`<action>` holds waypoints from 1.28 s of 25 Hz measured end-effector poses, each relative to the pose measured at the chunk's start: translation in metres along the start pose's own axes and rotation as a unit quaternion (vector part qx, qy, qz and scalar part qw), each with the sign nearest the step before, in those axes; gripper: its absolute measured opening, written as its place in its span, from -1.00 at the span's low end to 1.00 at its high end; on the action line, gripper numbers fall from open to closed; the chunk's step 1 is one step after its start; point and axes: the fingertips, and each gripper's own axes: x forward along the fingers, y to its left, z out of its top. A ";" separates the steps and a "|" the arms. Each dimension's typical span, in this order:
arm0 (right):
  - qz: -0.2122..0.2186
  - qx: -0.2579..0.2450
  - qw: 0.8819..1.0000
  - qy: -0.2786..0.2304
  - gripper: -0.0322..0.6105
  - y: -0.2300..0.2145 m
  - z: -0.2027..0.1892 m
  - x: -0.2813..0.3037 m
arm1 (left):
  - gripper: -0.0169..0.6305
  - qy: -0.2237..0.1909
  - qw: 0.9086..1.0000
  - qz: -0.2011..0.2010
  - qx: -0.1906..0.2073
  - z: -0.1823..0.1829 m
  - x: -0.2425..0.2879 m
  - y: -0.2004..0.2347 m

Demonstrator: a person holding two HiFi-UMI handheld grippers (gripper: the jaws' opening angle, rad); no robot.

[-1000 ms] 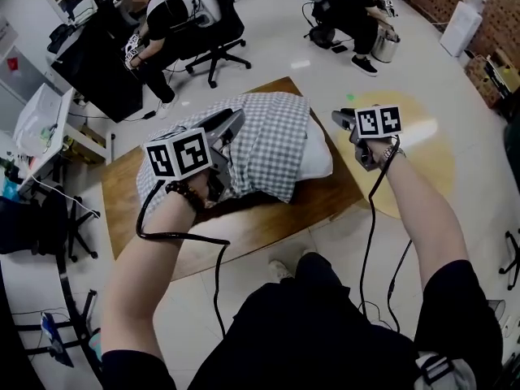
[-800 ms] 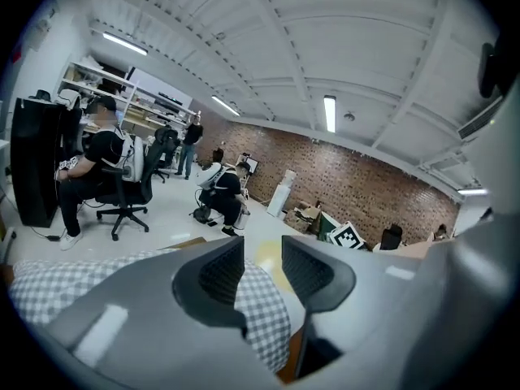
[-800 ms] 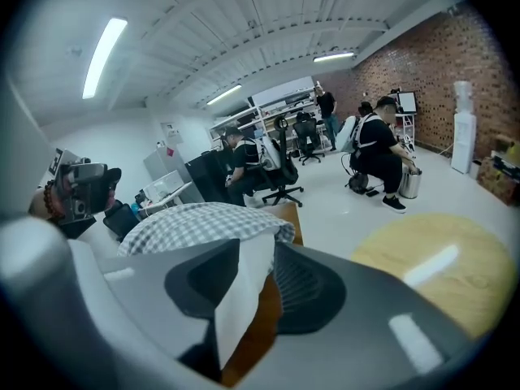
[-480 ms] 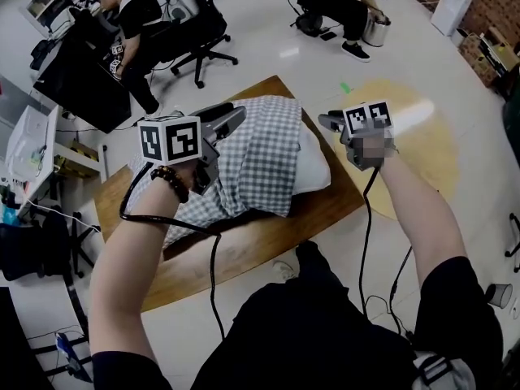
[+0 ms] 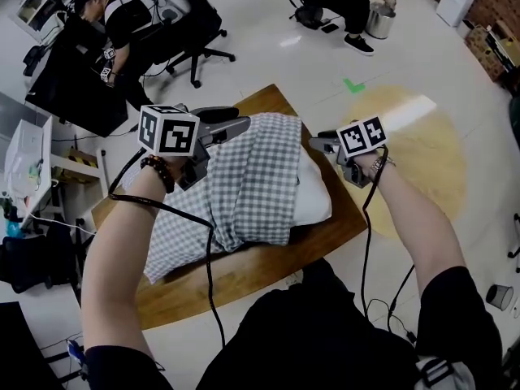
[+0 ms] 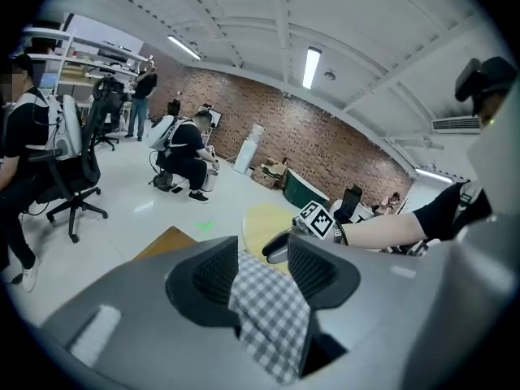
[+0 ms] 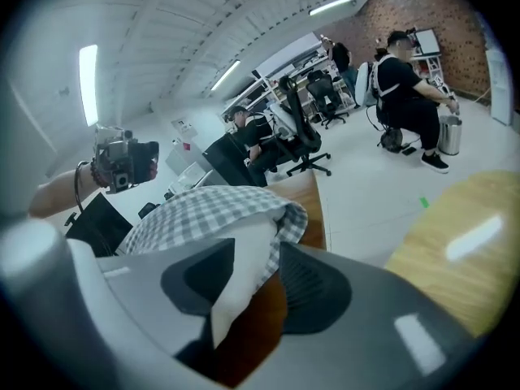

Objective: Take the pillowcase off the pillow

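Two grippers hover over a wooden table [image 5: 268, 262]. On the left, the left gripper [image 5: 236, 124] is opening its jaws, with a fold of the checked pillowcase [image 5: 252, 177] lying loosely between them. The white pillow [image 5: 313, 193] sticks out at the right, its corner between the opening jaws of the right gripper [image 5: 318, 143].

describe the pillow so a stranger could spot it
Find the wooden table in the middle of the tiled floor. A grey-checked pillowcase lies across it; the pillow is the plain white bulge poking out of its right end.
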 end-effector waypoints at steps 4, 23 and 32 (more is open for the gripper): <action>0.036 0.031 0.999 0.013 -0.36 -0.013 0.017 0.014 | -0.33 0.031 0.999 -0.014 0.010 0.026 0.012 0.040; 0.198 0.136 0.969 0.059 -0.23 -0.022 0.034 0.084 | -0.20 0.198 0.979 -0.050 0.011 -0.029 0.058 0.204; 0.239 0.151 0.956 0.075 -0.24 -0.015 0.049 0.101 | -0.20 0.268 0.960 -0.073 0.022 -0.061 0.074 0.243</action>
